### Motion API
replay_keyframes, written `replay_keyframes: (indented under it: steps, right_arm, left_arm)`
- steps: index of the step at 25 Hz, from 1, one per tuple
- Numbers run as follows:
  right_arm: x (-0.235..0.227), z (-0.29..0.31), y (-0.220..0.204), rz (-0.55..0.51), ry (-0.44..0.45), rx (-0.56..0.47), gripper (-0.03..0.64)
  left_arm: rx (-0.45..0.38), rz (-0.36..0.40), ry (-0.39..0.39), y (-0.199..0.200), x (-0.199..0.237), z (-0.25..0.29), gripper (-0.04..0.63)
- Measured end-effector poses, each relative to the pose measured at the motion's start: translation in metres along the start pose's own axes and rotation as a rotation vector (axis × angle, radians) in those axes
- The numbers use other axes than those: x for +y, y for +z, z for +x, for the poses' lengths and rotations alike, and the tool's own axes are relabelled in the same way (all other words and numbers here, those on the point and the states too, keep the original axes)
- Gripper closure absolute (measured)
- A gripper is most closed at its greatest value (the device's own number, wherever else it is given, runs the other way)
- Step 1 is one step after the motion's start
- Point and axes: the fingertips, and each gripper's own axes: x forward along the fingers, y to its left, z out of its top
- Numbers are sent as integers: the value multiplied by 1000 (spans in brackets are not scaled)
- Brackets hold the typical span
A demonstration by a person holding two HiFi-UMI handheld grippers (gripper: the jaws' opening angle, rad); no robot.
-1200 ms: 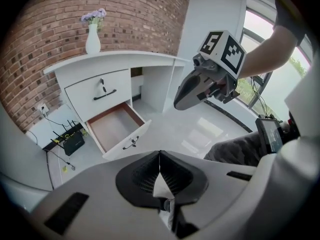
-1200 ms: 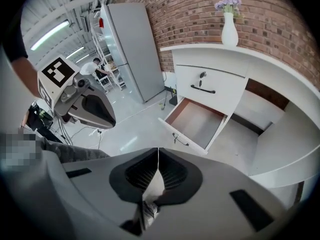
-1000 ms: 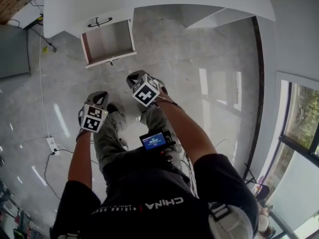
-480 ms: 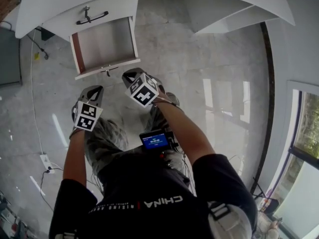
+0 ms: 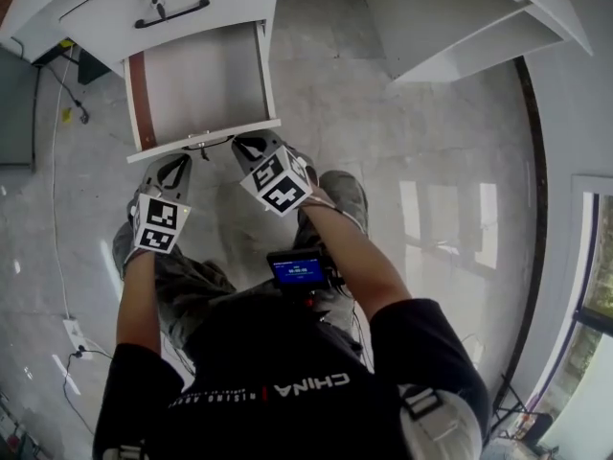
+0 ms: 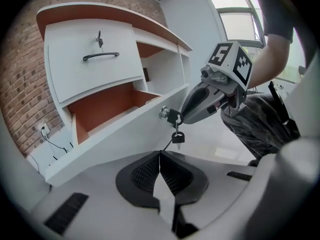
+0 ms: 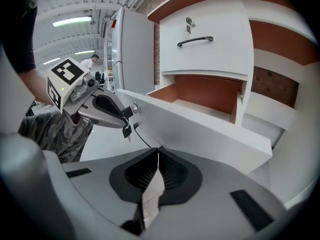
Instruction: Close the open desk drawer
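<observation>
Standing over the desk (image 5: pixel 460 12), with the lower drawer (image 5: pixel 206 140) pulled well out toward the legs and its bare inside showing from above. Sitting shut just above it, the upper drawer (image 5: pixel 105 22), with a dark handle (image 5: pixel 172 12) across its front.

Holding the left gripper (image 6: pixel 160 155) fully closed, pads pressed flat together and nothing between them, pointing down-and-forward at the white drawer front. Hovering just beside that front, toward its left half in the head view; not possible to tell whether touching it.

Holding the right gripper (image 7: pixel 157 153) closed the same way, pads together and empty, aimed at the same front. Lying close alongside the left one, with its tip right at the front's lower edge near the middle in the head view. Seen from the left gripper view, reaching up to the lock (image 6: pixel 164 113) in the drawer front, with keys (image 6: pixel 178 136) dangling from it just above the left gripper's tip. Not clear whether actually pressing on the panel.

Showing both marker cubes turned up toward the head camera, forearms stretched out over camouflage trousers. Wearing a small lit screen (image 5: pixel 299 271) at the waist. Standing on a glossy grey floor (image 5: pixel 431 209), with a brick wall behind the desk in both gripper views.
</observation>
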Motion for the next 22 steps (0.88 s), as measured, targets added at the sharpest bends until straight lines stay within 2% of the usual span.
replay_keyframes:
  steps: [5,8,9,12,14,16,22]
  right_arm:
    - [2,10,-8,-12,-2,-22,600]
    - [5,12,-7,-9,3,-38,598]
    - [5,11,-6,0,6,-43,598]
    - [5,11,-5,38,17,-57,593]
    - [8,13,-9,50,31,-49,522]
    - [12,16,-13,47,37,-37,476]
    - [15,19,-15,50,32,-37,472]
  left_arm:
    - [-68,-1,38,-2,6,5,581]
    - [-89,-7,21,-5,5,5,575]
    - [-90,-10,9,-6,3,5,555]
    - [-84,-21,-26,-12,-3,7,435]
    - [-63,-30,-38,-20,-7,11,390]
    - [-52,-38,-42,-24,-9,15,382]
    - [-27,-16,-15,-25,-12,18,382]
